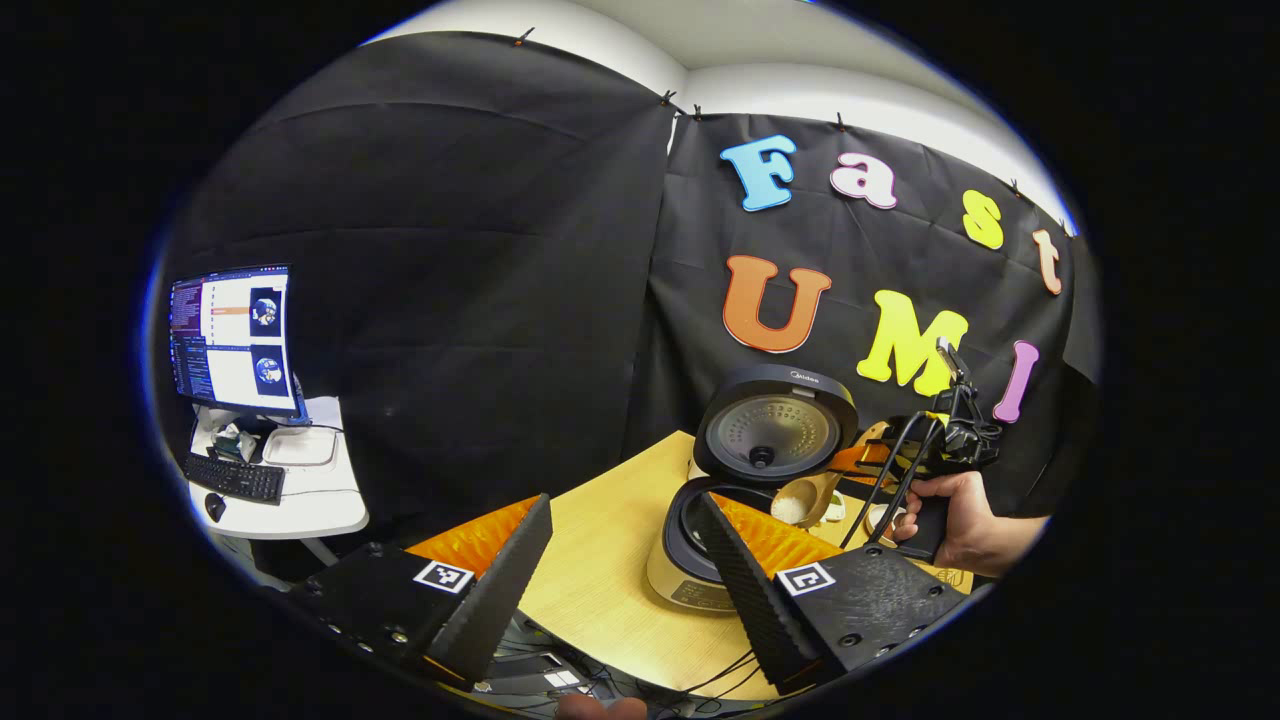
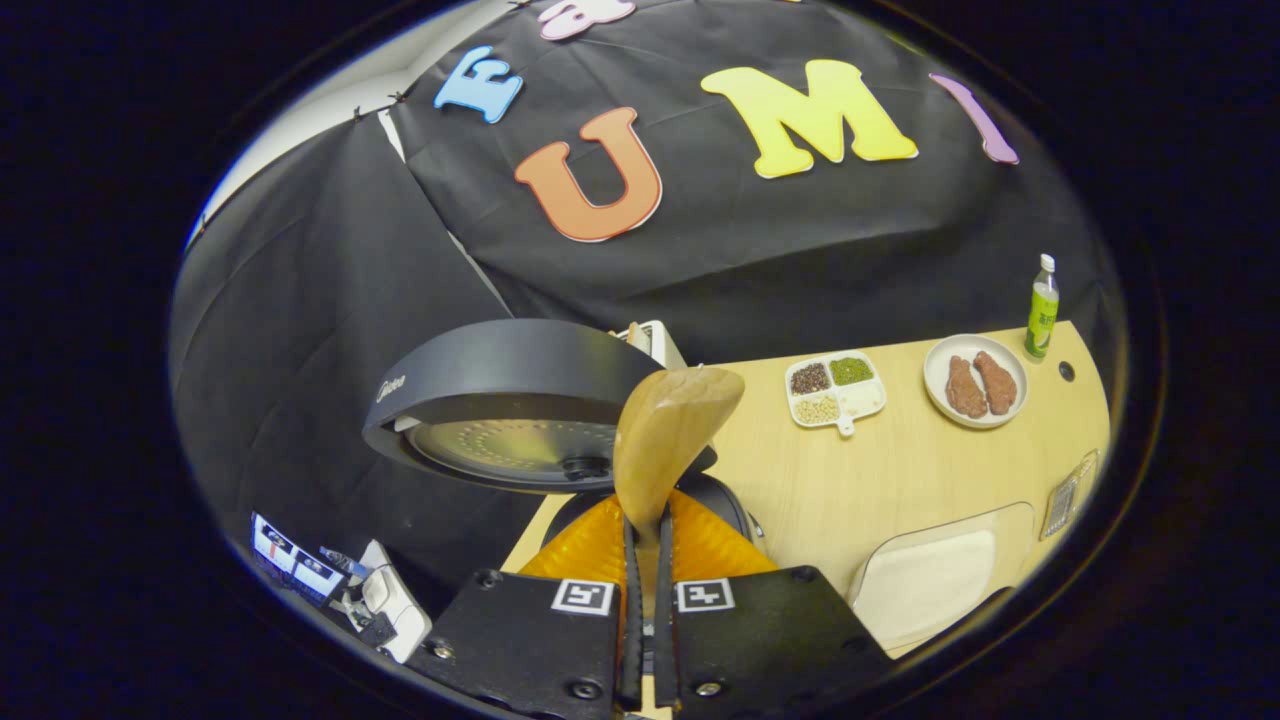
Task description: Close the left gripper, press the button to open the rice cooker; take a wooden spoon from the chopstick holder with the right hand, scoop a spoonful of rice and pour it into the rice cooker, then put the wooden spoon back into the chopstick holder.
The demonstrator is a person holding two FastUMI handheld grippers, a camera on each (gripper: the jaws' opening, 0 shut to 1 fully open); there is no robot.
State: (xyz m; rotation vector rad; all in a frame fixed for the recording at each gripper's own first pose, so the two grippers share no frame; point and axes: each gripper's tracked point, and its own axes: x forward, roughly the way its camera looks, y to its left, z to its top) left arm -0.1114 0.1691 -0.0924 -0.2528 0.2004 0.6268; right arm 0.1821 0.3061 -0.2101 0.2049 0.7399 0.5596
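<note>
Right hand-held gripper clamps the wooden spoon above the open rice cooker for pouring; left hand-held gripper waits beside it, jaws spread.

Black cloth walls the booth beneath a white ceiling. A light wooden table stands inside; a monitor and keyboard occupy a white side desk.

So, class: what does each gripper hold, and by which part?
Right gripper: wooden spoon, its fingers shut on the handle. Left gripper: open, holding nothing.
</note>
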